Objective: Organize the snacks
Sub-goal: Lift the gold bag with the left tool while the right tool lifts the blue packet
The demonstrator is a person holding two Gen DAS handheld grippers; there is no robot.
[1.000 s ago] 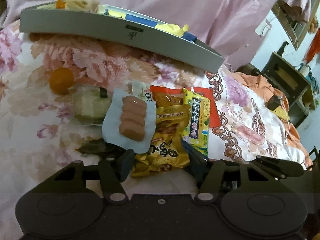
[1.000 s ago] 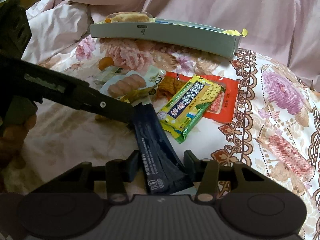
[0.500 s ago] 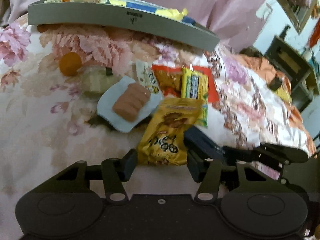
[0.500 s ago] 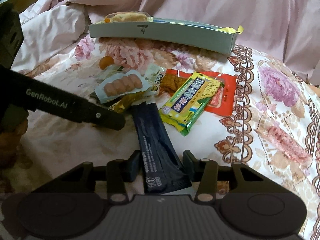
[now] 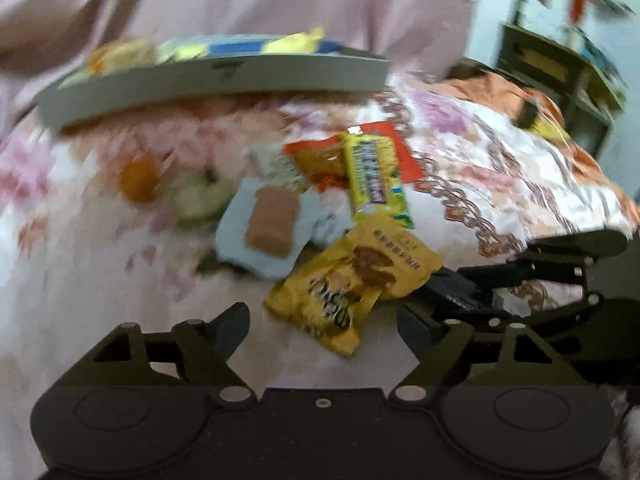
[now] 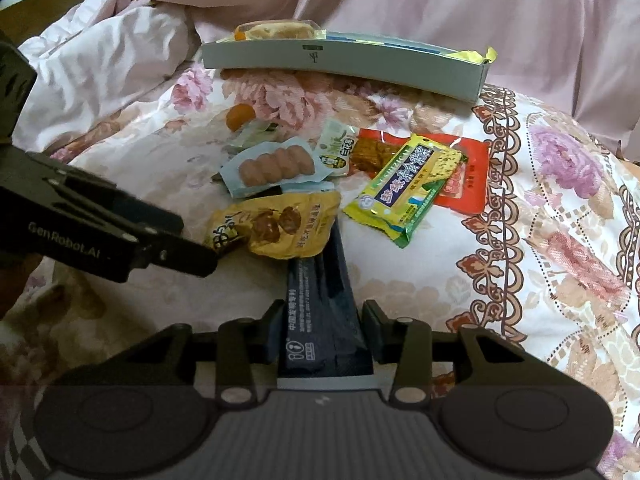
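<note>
Slippage threatens: right gripper (image 6: 322,322) clamps only the dark sachet (image 6: 320,300)'s end; left gripper (image 5: 323,322), jaws just opening, empty, could nudge the yellow pouch (image 5: 352,284).

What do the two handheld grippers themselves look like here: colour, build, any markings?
Both are matt black. The left gripper has two blocky fingers on pivoting linkage arms with silver rivets, above a body with two round discs. The right gripper is built alike, with a ribbed grey body. White "GenRobot.AI" lettering marks the left gripper's side.
</note>
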